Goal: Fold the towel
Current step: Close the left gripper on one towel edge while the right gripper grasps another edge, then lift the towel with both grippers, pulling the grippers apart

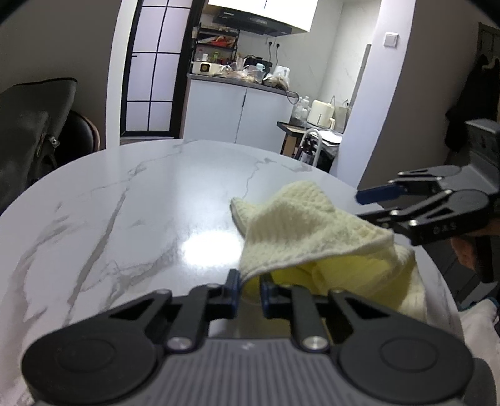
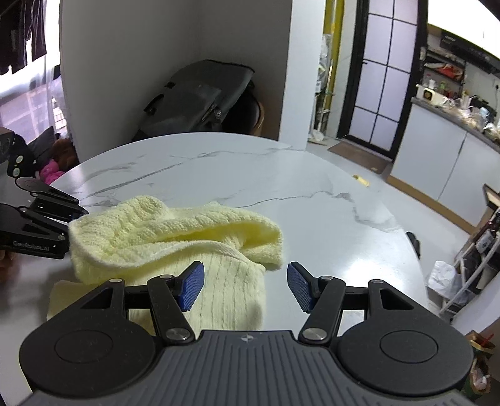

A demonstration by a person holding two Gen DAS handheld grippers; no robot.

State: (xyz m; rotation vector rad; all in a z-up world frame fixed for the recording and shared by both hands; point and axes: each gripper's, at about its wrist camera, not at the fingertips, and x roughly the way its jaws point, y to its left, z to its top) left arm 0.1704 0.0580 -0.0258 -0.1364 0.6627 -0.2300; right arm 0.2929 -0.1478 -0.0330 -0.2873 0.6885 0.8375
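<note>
— So, where was the towel (image 2: pixel 175 237)?
— Bunched on the table (image 2: pixel 312 187), one edge pinched between the left gripper (image 1: pixel 250 285)'s jaws.
— And the right gripper (image 2: pixel 245 285)?
— Jaws spread, towel just before them.

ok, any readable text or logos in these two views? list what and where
"GenRobot.AI": pale print on the black body of the left gripper, seen in the right wrist view.
"G A S"-like letters: faint on the body of the right gripper, seen in the left wrist view, too blurred to confirm.
Range hood brand strip: too small to read.
Small emblem on the right gripper's grey housing: a symbol, no letters.
Towel: no text visible.
</note>
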